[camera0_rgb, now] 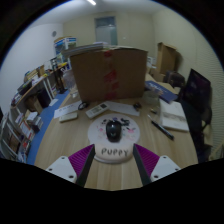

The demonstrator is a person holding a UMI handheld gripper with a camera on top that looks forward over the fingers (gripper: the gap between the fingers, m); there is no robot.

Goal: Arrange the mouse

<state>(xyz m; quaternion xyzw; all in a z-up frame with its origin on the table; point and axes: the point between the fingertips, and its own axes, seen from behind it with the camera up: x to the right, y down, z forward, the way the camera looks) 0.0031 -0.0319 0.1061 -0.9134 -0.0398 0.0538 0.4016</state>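
On the wooden tabletop (pixel 60 135), just ahead of the gripper (pixel 113 160), a round white mouse mat with pink lettering (pixel 112 150) is seen, and a small dark computer mouse (pixel 113 129) rests on its far half. The mouse lies at 12 o'clock from the gripper, beyond the fingertips and not between them. The two fingers are spread wide, with nothing held; the magenta pads (pixel 83 157) are seen on the inner faces at 10 and 2 o'clock of the gap, and the near rim of the mat lies between them. At 12 o'clock beyond the mouse, well apart from it, a large brown cardboard box with red markings (pixel 108 72) stands upright on the table. A white flat object, apparently a keyboard (pixel 103 107), is noted between box and mat, at 11 o'clock of the mouse. At 2 o'clock of the mouse a dark pen-like item (pixel 160 127) lies on the table, with a pale book or pad (pixel 174 117) beyond it. A dark chair back (pixel 197 95) is recorded at 3 o'clock. At 9 o'clock, past the table edge, shelving with assorted items (pixel 28 105) is visible; details cannot be resolved.
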